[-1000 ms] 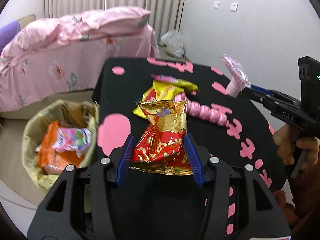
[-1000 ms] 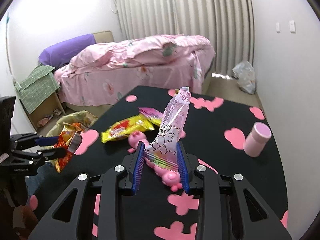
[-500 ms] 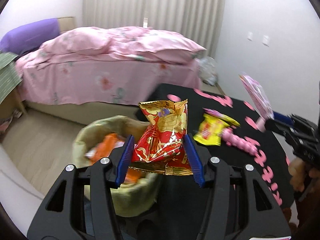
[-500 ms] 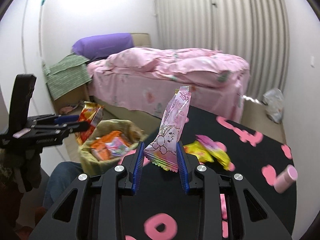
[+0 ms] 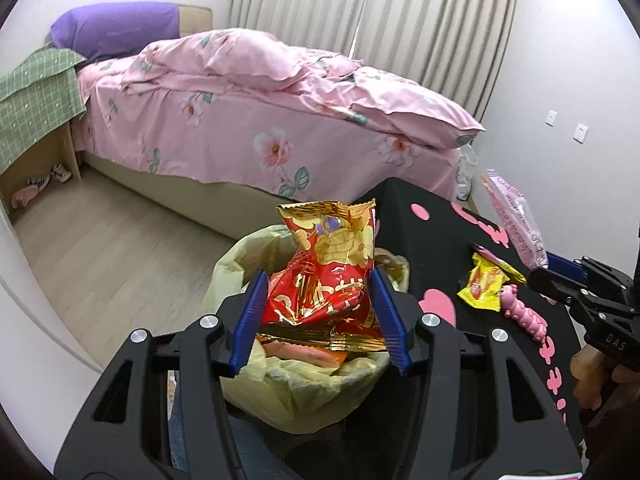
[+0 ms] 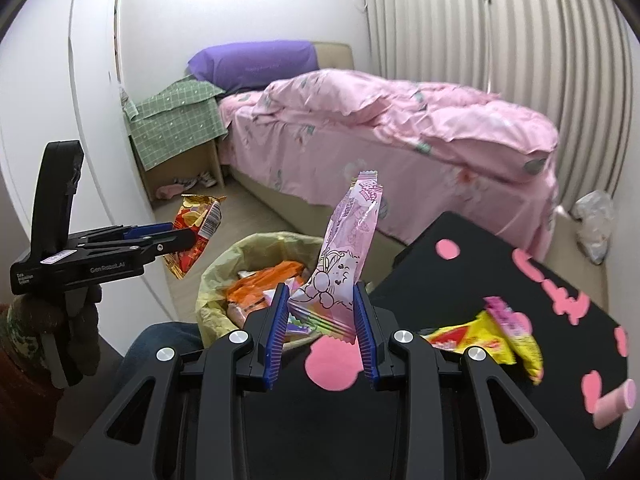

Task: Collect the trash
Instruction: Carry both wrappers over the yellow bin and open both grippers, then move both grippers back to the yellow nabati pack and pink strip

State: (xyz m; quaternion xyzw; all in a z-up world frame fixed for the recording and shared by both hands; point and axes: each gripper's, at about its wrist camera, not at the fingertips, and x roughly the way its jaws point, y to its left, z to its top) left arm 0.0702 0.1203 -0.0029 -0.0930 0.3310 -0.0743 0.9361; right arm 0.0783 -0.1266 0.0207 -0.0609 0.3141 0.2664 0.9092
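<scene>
My left gripper (image 5: 318, 312) is shut on a red and gold snack bag (image 5: 328, 276), held above a trash bin lined with a yellow bag (image 5: 304, 384). The same left gripper (image 6: 176, 236) and red and gold snack bag (image 6: 196, 228) show at the left of the right wrist view. My right gripper (image 6: 320, 332) is shut on a tall pink wrapper (image 6: 344, 256), upright near the trash bin (image 6: 224, 276), which holds orange packets. The right gripper (image 5: 544, 268) with the pink wrapper (image 5: 516, 220) appears at the right of the left wrist view.
A black table with pink shapes (image 6: 460, 280) still carries a yellow wrapper (image 6: 492, 344), a pink toy (image 5: 524, 316) and a pink cylinder (image 6: 616, 404). A bed with pink bedding (image 5: 260, 120) stands behind. A nightstand under green cloth (image 6: 176, 128) is left of it.
Both grippers have swung left from over the table toward the bin, each keeping its wrapper. The bin now lies just under the left gripper and ahead of the right one.
</scene>
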